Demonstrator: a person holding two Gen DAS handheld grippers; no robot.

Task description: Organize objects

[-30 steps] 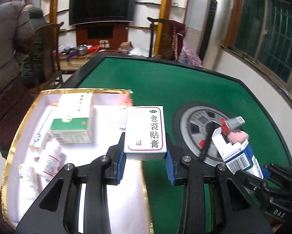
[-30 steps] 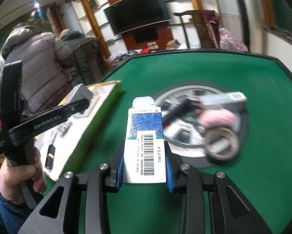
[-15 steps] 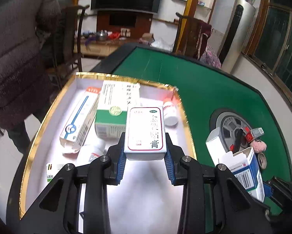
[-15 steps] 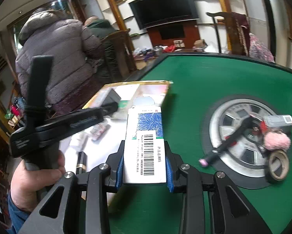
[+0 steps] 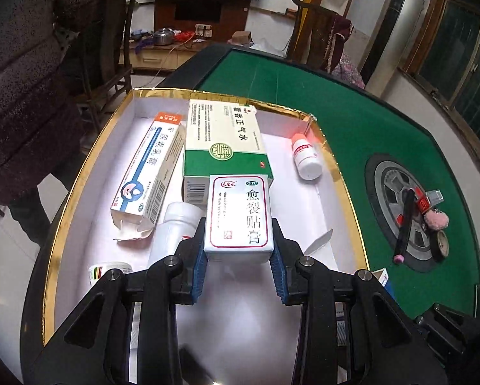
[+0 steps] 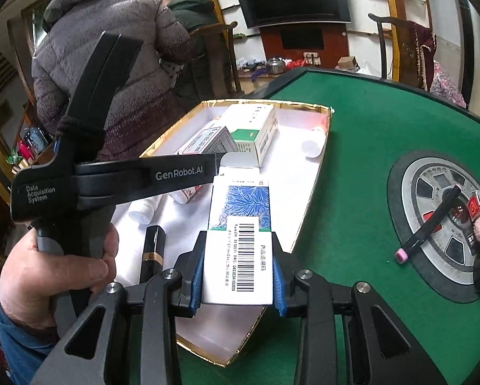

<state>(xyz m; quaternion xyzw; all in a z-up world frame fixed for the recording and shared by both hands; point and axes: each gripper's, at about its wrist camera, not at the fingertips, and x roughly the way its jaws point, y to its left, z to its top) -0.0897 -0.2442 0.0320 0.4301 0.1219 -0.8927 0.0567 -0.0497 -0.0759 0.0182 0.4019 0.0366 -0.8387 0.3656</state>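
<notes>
- The left gripper [image 5: 239, 258] is pinching one white box with a red border [image 5: 239, 216], its jaws pressing on both sides, and holding it above the gold-edged tray [image 5: 79, 179].
- The right gripper [image 6: 238, 284] is pinching one blue-and-white box with a barcode [image 6: 240, 224], jaws closing on its sides, over the tray's near edge.
- Two boxes are lying flat in the tray: one green-and-cream box [image 5: 227, 141] and one long white-and-blue box [image 5: 150, 170] just beside it.
- At least three white bottles are lying there too; one small bottle [image 5: 307, 157] is sitting near the right rim.
- One black-and-gold tube [image 6: 153, 250] is resting in the tray.
- On the green table [image 5: 352, 122], one black pen [image 5: 404, 224], one pink pompom [image 5: 437, 220] and one tape roll [image 5: 440, 245] are sitting on the round centre plate.
- One hand [image 6: 56, 272] is gripping the left gripper's handle.
</notes>
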